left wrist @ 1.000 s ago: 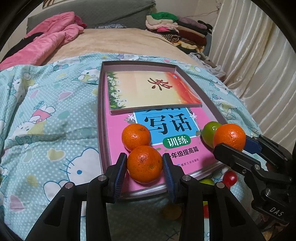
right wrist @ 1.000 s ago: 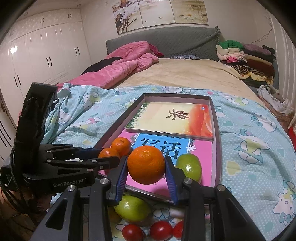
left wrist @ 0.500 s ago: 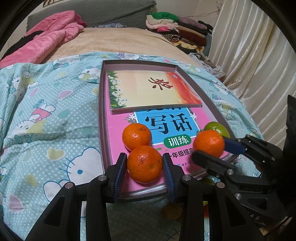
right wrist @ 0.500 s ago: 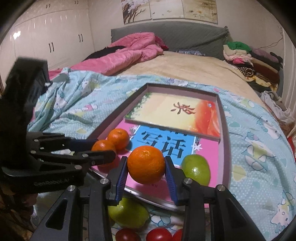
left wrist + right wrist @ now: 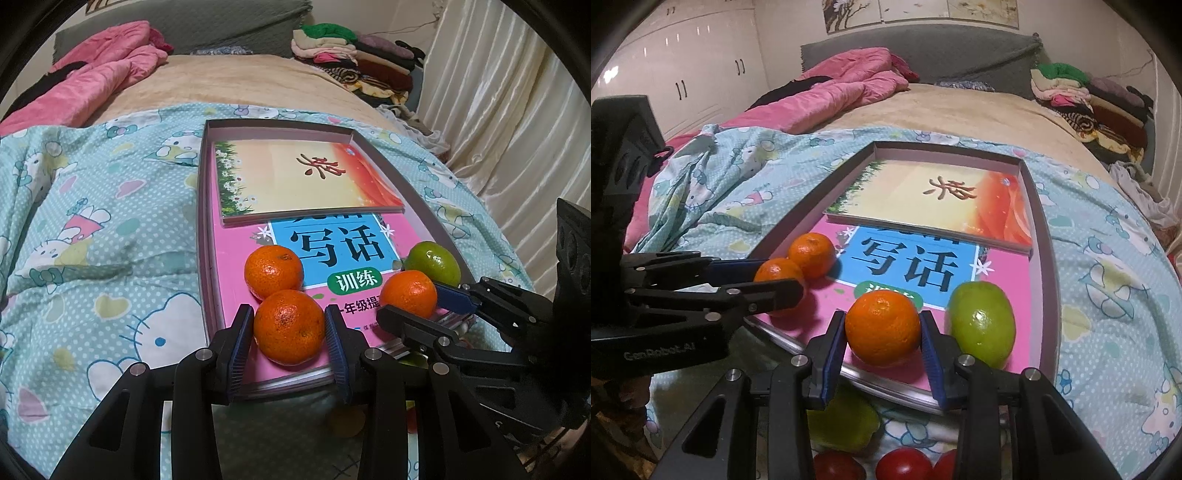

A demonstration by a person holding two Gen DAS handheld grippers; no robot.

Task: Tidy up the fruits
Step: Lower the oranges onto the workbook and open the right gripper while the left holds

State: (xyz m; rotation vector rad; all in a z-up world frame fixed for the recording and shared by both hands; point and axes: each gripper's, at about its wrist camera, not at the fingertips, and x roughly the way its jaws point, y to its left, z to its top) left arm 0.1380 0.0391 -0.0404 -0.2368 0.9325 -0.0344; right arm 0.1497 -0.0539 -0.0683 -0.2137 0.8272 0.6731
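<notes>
A shallow grey tray [image 5: 201, 221] lies on the bed with two books in it. My left gripper [image 5: 289, 341] is shut on an orange [image 5: 289, 326] low over the tray's near edge. A second orange [image 5: 273, 271] rests on the pink book just behind it. My right gripper [image 5: 882, 332] is shut on another orange [image 5: 882, 326], held low over the tray's near edge beside a green fruit [image 5: 982, 323] that lies in the tray. In the left wrist view the right gripper [image 5: 410, 301] comes in from the right. In the right wrist view the left gripper [image 5: 779, 278] reaches in from the left.
In front of the tray on the bedspread lie a green fruit [image 5: 842, 424] and several red tomatoes [image 5: 905, 465]. A pink quilt [image 5: 831, 99] and a pile of folded clothes [image 5: 1082, 96] sit at the far end of the bed. Curtains [image 5: 498, 110] hang on the right.
The right gripper has sunk with its orange and moved in over the tray's pink book, closer to the left gripper. The left gripper and its orange have stayed put.
</notes>
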